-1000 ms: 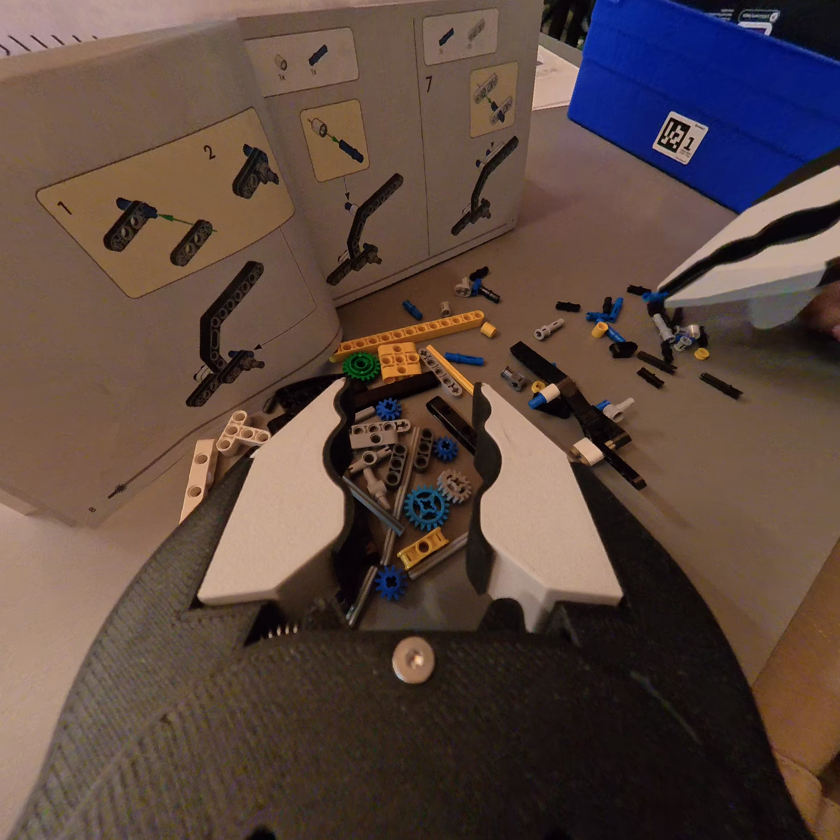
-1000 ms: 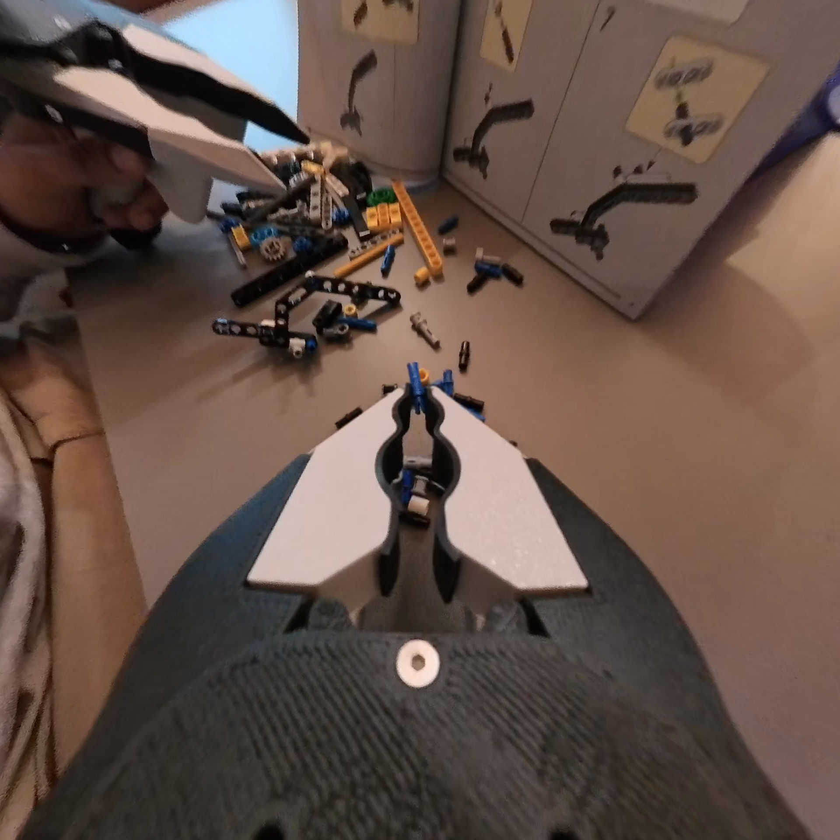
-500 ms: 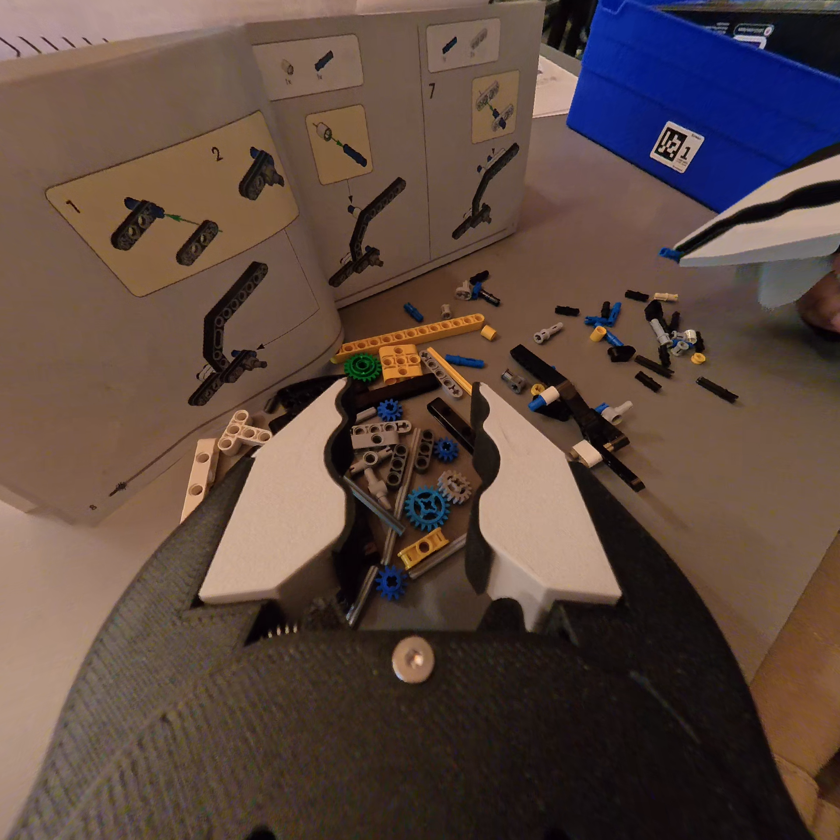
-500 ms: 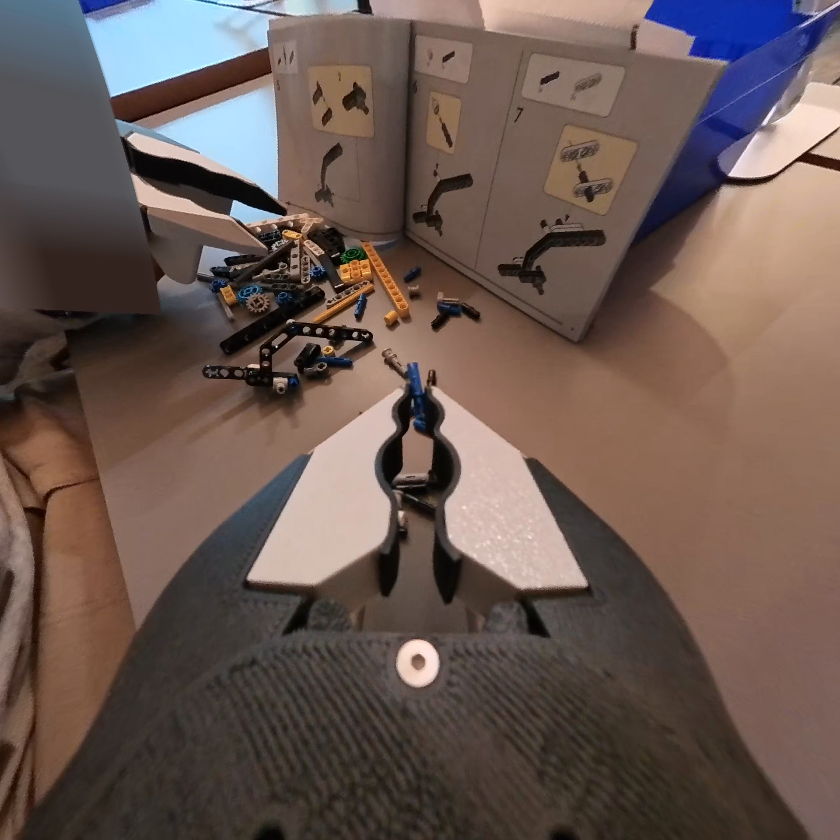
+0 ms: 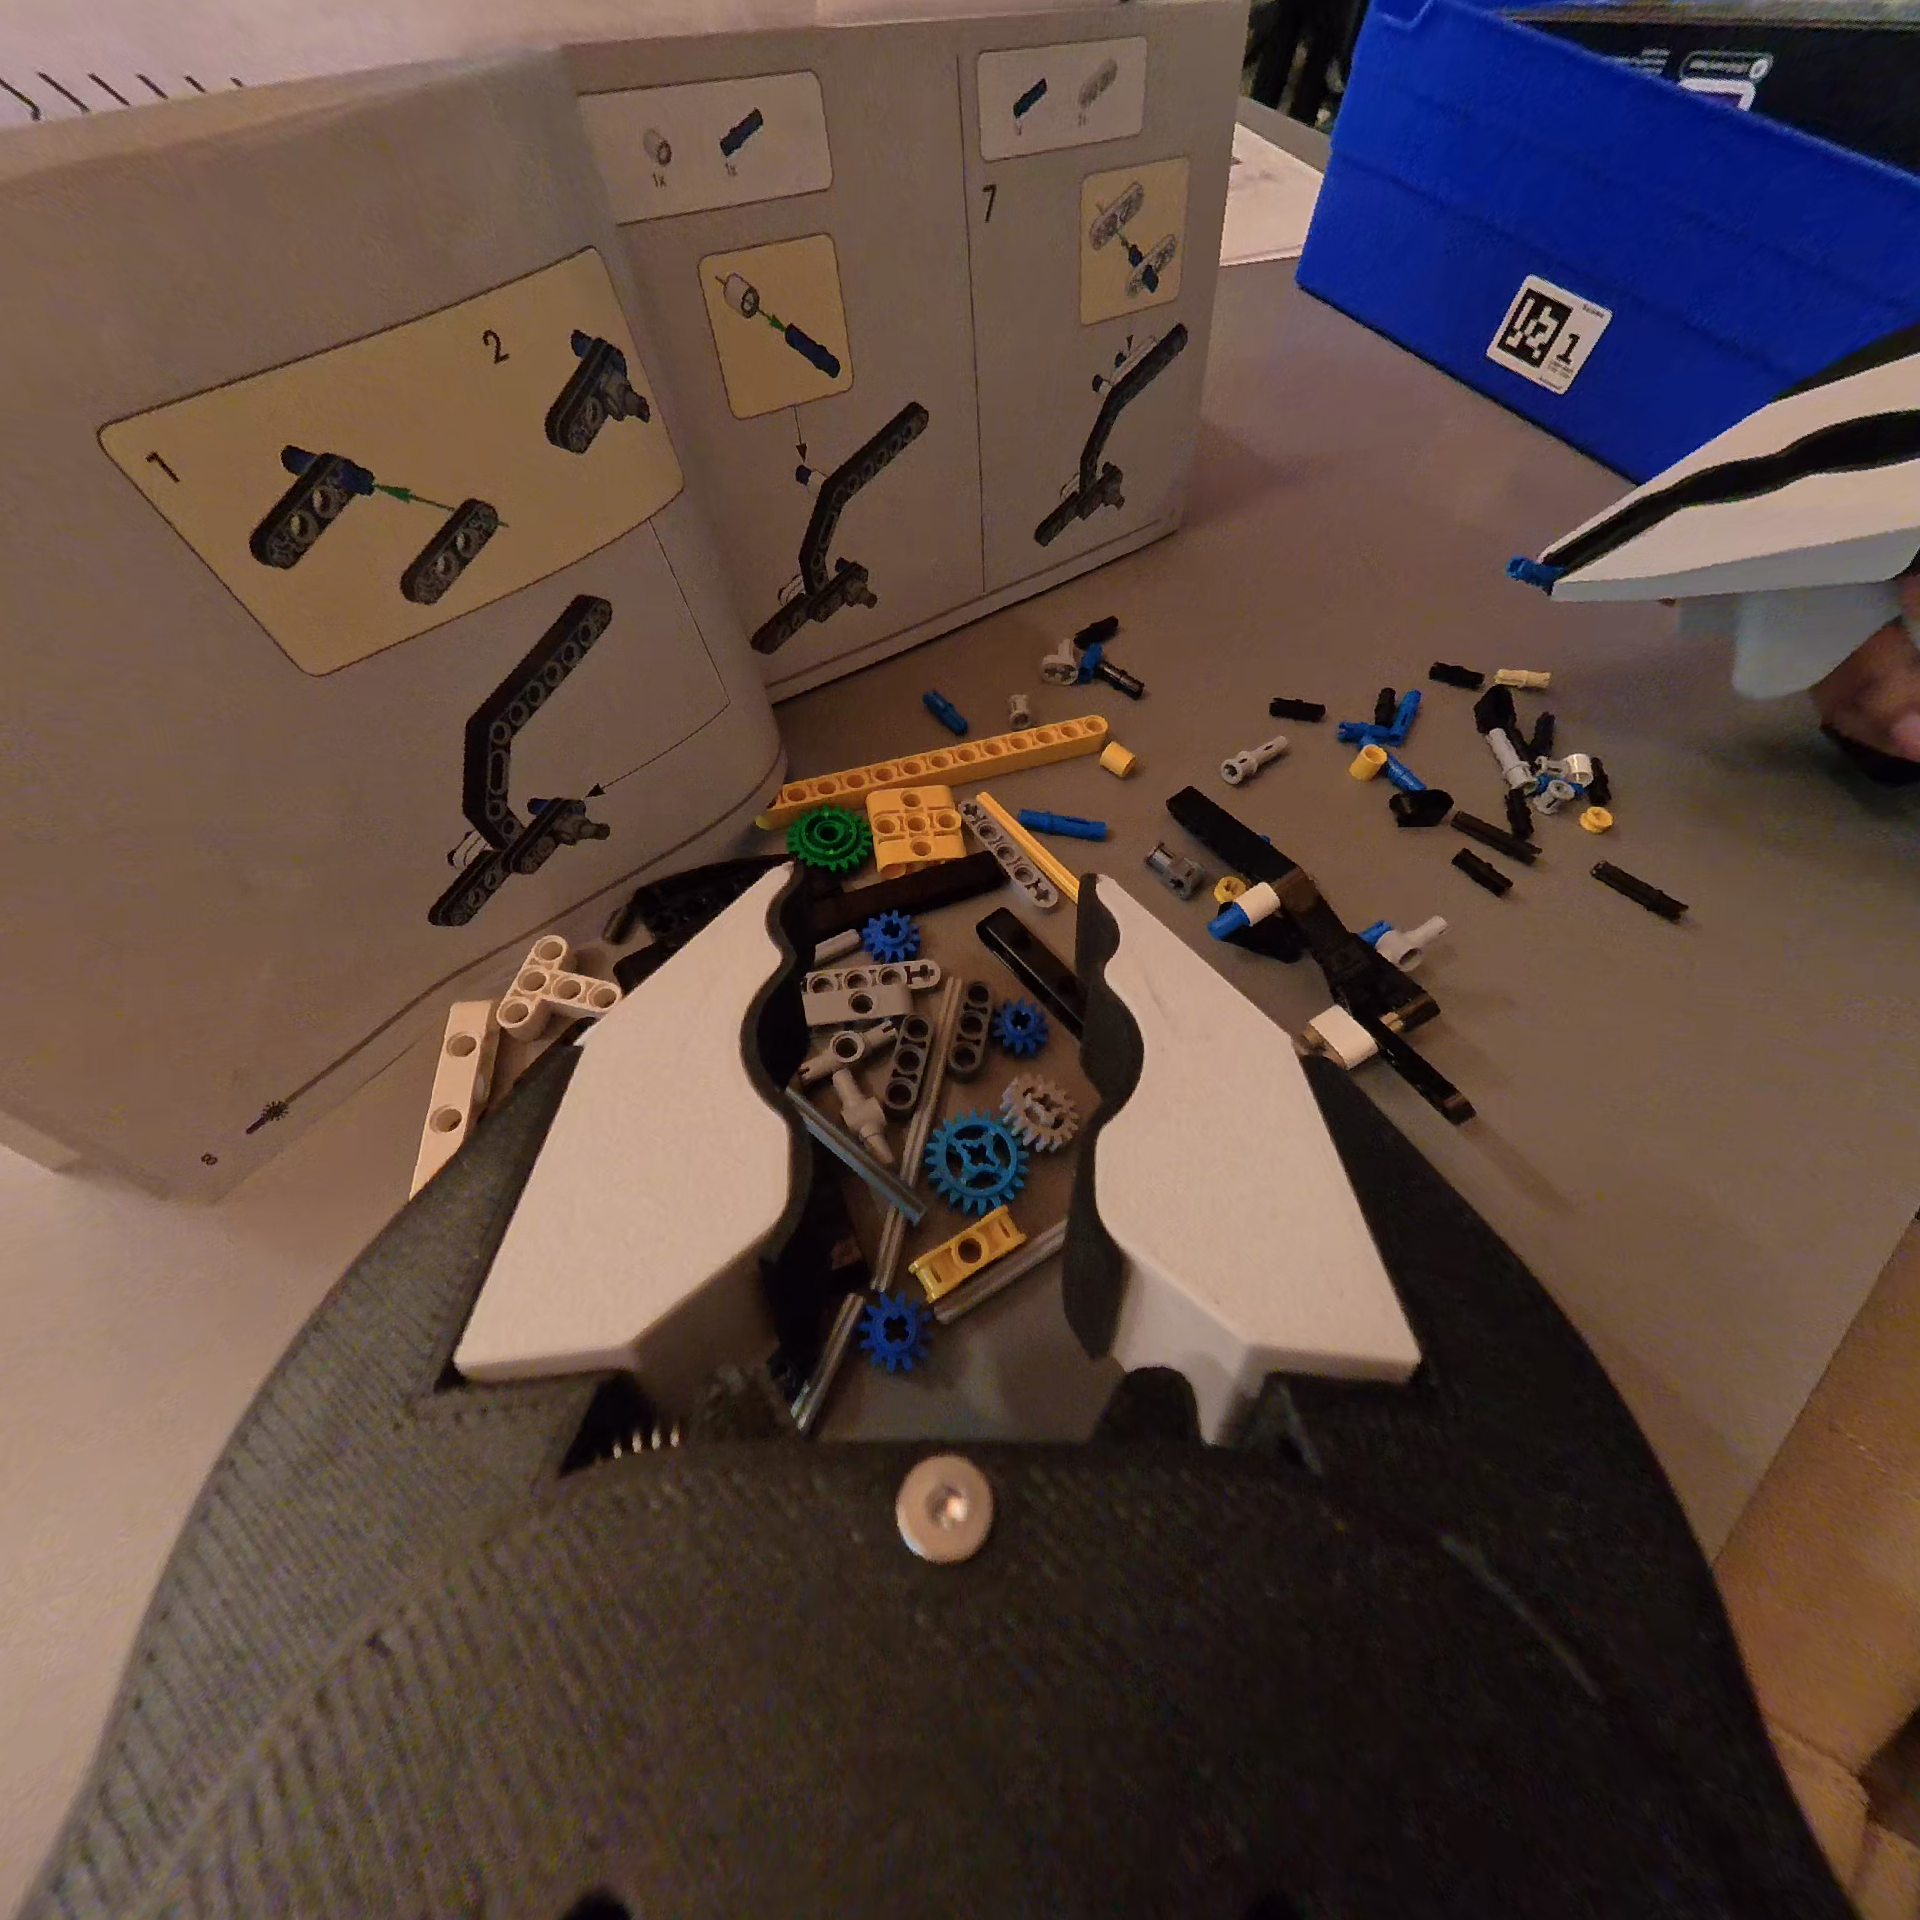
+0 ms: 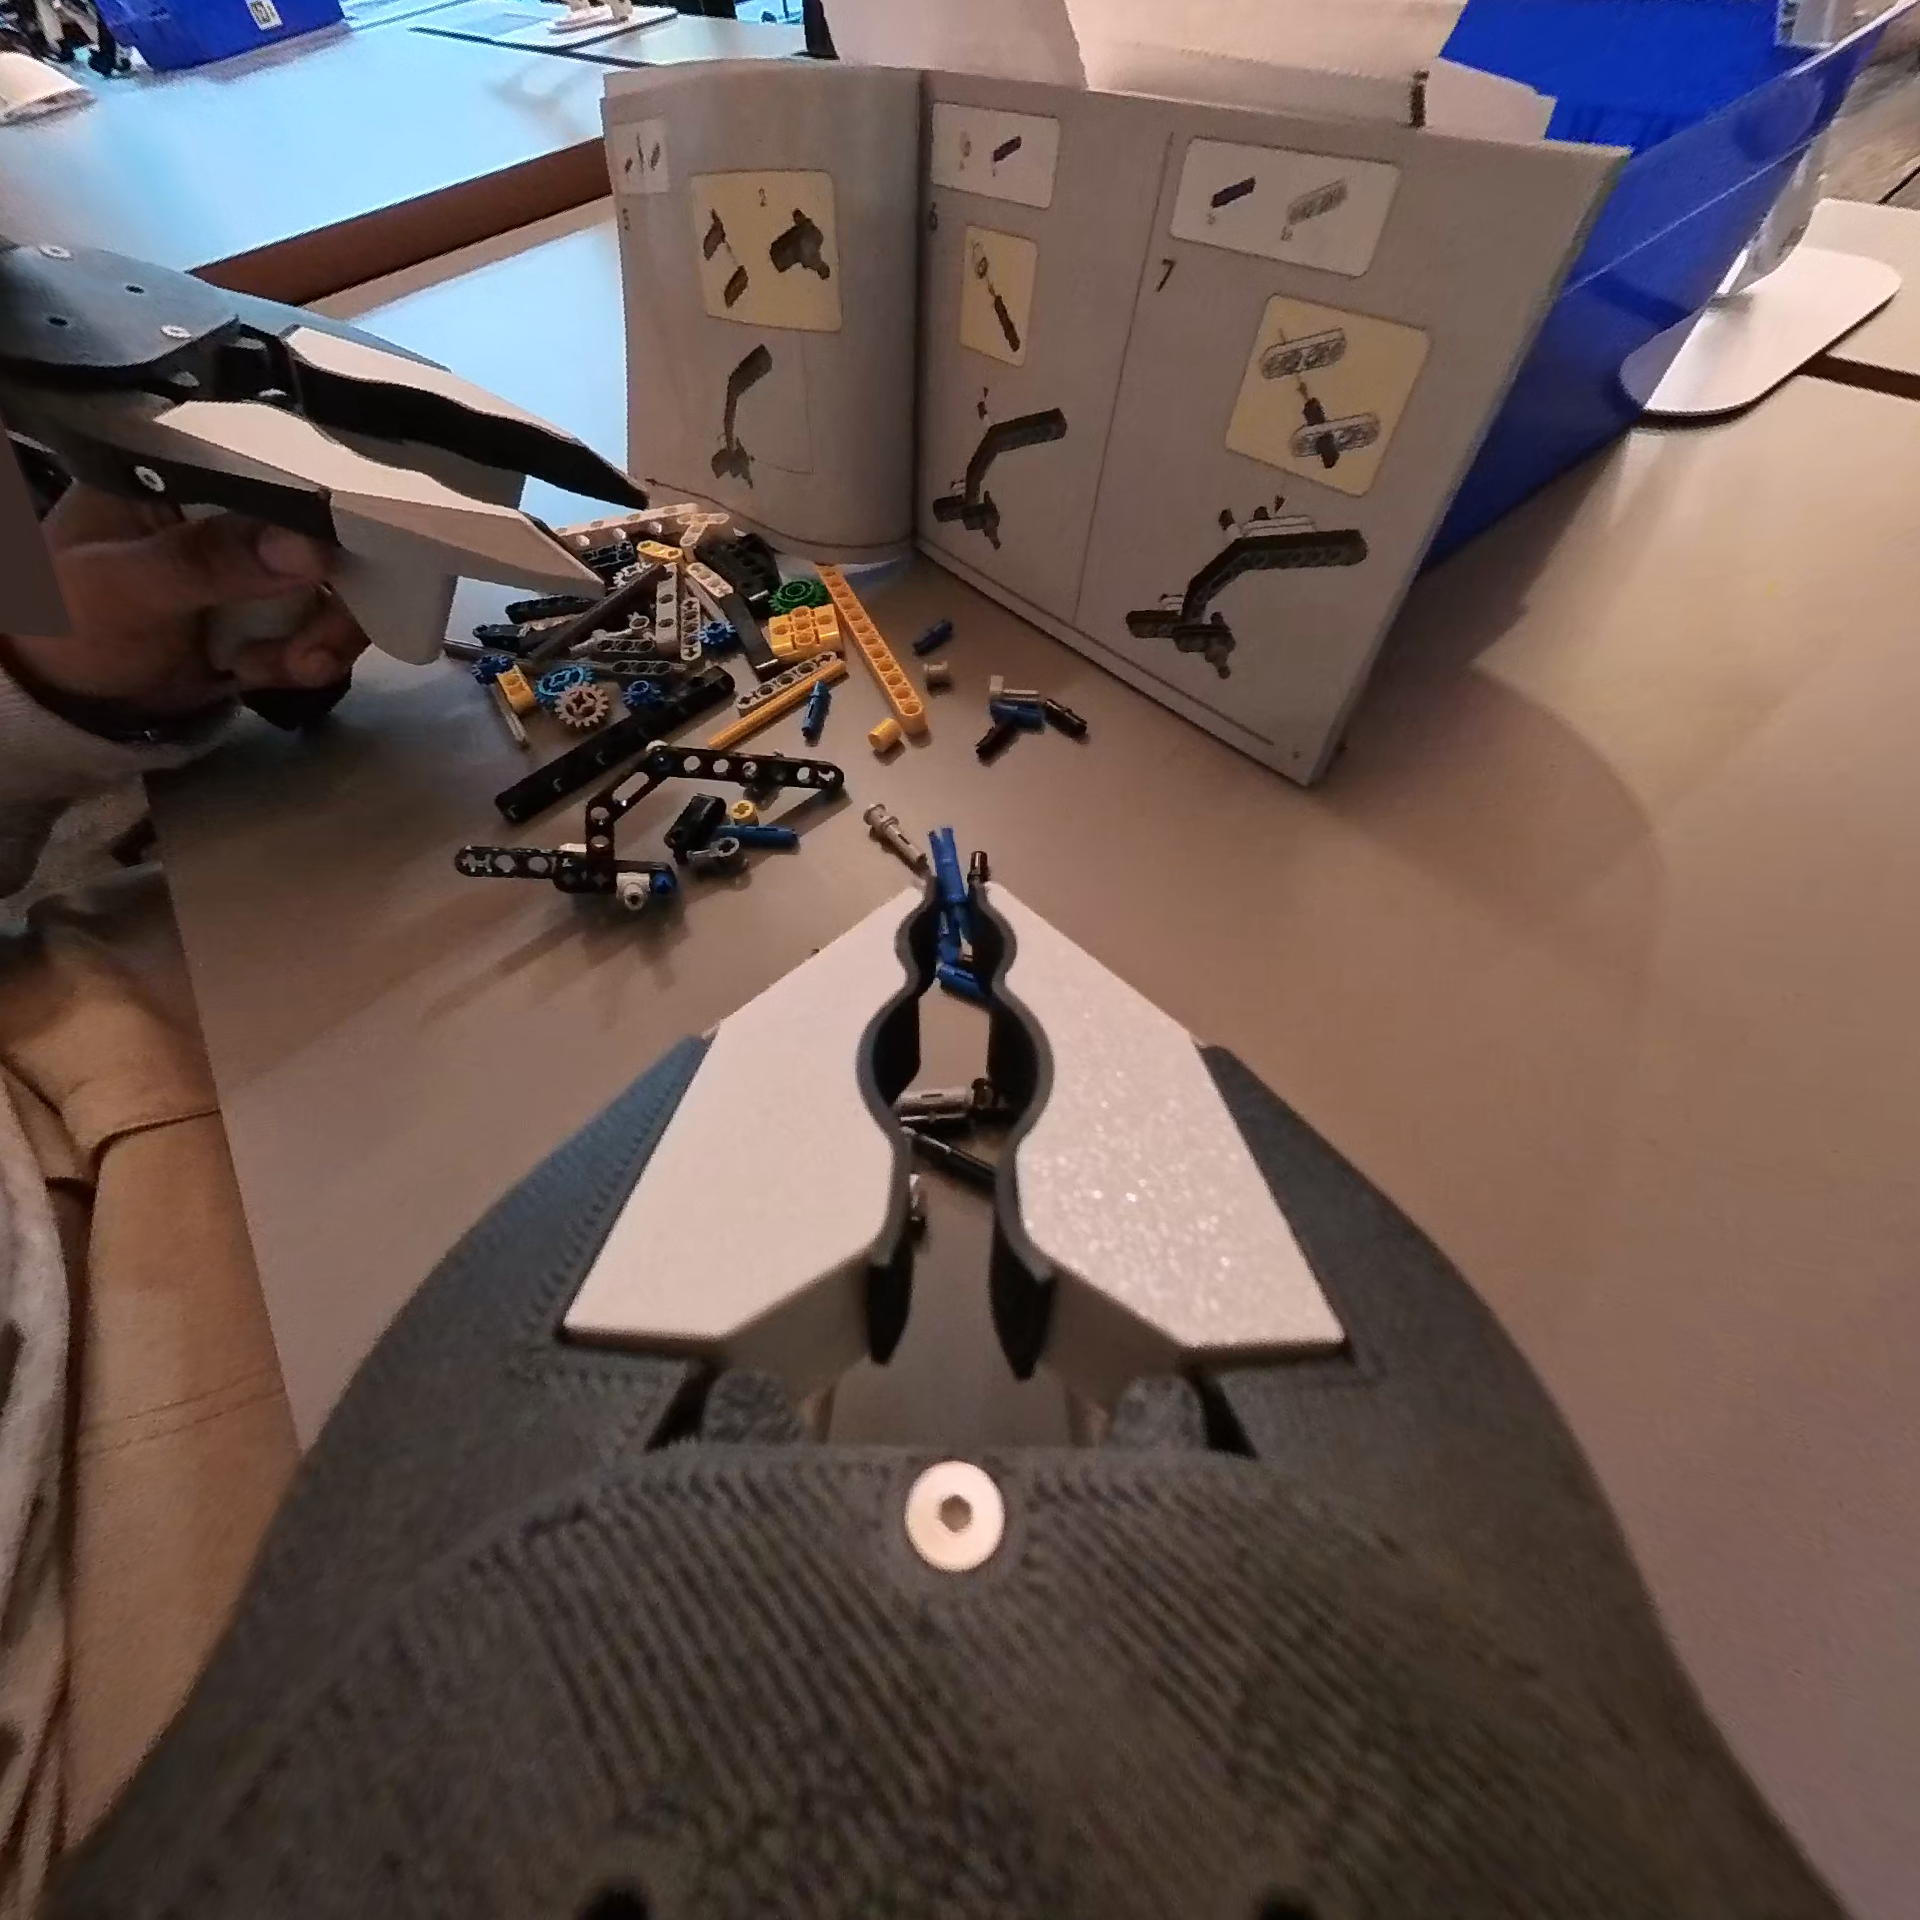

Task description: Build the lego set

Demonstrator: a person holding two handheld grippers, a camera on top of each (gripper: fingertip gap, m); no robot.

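Observation:
My right gripper (image 6: 951, 899) is shut on a small blue pin (image 6: 948, 873) and holds it above the table; it also shows in the left wrist view (image 5: 1548, 569) at the right with the blue pin (image 5: 1525, 568) at its tip. My left gripper (image 5: 930, 883) is open and empty, low over a heap of gears and beams with a blue gear (image 5: 975, 1161) between its fingers. A partly built black angled beam assembly (image 6: 665, 805) lies between the heap and my right gripper; it also shows in the left wrist view (image 5: 1320, 935).
An open instruction booklet (image 5: 416, 520) stands at the back. A long yellow beam (image 5: 945, 764), a green gear (image 5: 828, 836) and scattered pins (image 5: 1496, 769) lie on the grey table (image 5: 1662, 1039). A blue bin (image 5: 1610, 208) sits at the back right.
My right gripper has lifted from the scattered pins with the blue pin in its tip and tilted up. My left gripper has stayed over the heap.

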